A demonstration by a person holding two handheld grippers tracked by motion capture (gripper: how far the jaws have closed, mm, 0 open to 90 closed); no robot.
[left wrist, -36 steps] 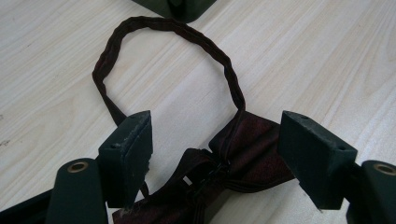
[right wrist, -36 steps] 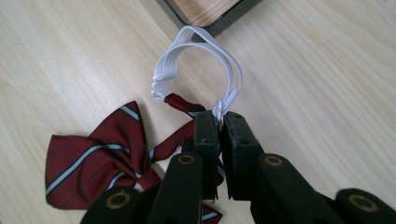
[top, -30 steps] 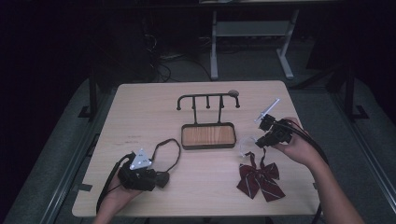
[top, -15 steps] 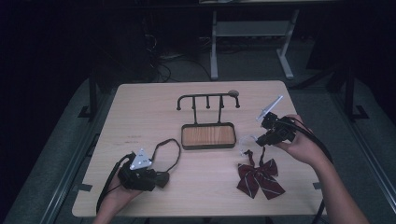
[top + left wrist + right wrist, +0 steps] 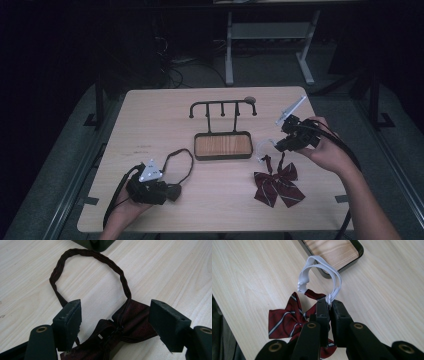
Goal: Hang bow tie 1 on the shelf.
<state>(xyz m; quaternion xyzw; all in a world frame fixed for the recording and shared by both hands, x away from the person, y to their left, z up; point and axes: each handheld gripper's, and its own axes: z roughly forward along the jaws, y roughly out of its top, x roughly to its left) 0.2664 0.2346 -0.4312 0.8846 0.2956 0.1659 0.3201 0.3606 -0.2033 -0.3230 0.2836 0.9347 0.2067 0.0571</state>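
Striped bow tie point(image 5: 278, 183) hangs by its white elastic loop point(image 5: 319, 272), right gripper point(image 5: 329, 305) clamped on it, likely bound for rack point(image 5: 222, 106); left gripper point(image 5: 115, 322) gapes over dark bow point(image 5: 125, 325).

Dim high view, only the pale rectangular wooden table point(image 5: 160, 120) lit from above, room beyond the table nearly black, soft grainy detail, both gripper views brighter, evenly lit, faint shadows, sharp wood grain.
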